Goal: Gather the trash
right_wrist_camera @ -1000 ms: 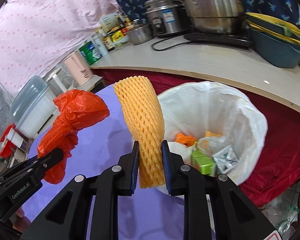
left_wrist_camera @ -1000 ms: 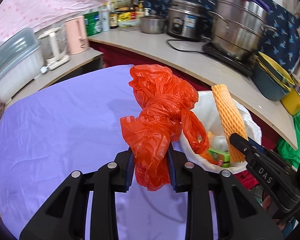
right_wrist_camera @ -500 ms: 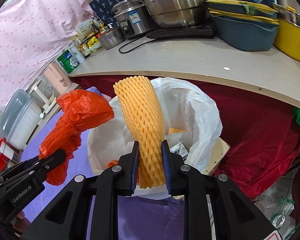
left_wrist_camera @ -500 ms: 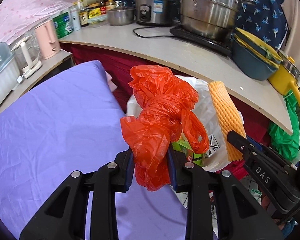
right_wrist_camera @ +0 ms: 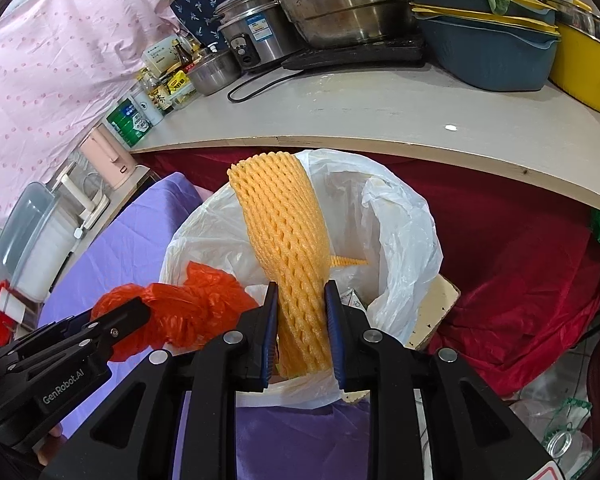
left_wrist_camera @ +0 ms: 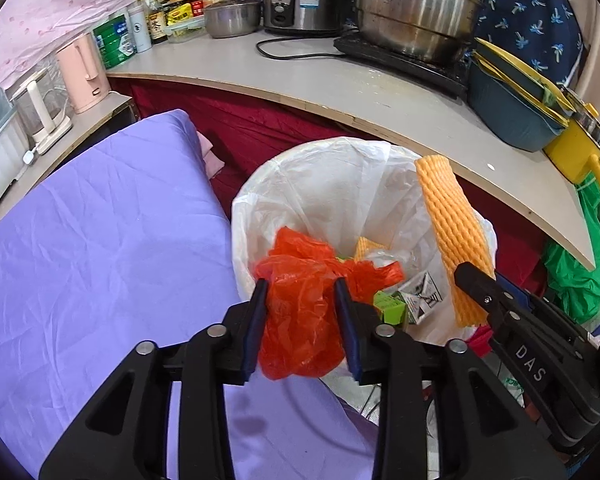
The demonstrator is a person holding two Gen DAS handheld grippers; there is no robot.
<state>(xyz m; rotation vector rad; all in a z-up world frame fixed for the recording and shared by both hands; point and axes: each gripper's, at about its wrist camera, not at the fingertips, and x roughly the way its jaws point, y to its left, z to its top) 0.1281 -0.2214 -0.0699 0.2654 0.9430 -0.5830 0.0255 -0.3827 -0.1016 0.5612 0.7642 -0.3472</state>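
Observation:
A bin lined with a white bag (left_wrist_camera: pixel 320 176) stands beside the purple-covered table (left_wrist_camera: pixel 100 240). My left gripper (left_wrist_camera: pixel 300 286) is over its near rim. Its jaws are opening, and the crumpled red plastic bag (left_wrist_camera: pixel 300 320) sags loosely between them and spills into the bin. In the right wrist view the red plastic bag (right_wrist_camera: pixel 196 308) hangs at the left gripper's (right_wrist_camera: pixel 132 312) tip. My right gripper (right_wrist_camera: pixel 301 292) is shut on an orange foam net (right_wrist_camera: pixel 284 232), held upright over the bin (right_wrist_camera: pixel 400 224). The same foam net (left_wrist_camera: pixel 448 232) shows at the right of the left wrist view.
A green carton (left_wrist_camera: pixel 388 306) and other wrappers lie inside the bin. A curved counter (left_wrist_camera: pixel 380 92) behind it carries a large steel pot (left_wrist_camera: pixel 416 4), a rice cooker (left_wrist_camera: pixel 296 0), a blue basin (left_wrist_camera: pixel 512 112) and bottles. Red cloth (right_wrist_camera: pixel 520 260) hangs below it. A pink kettle (left_wrist_camera: pixel 84 72) stands at the left.
Both grippers moved from over the table to above the bin. The red bag, upright before, has slumped forward into the bin as the left jaws widened. The foam net stays gripped.

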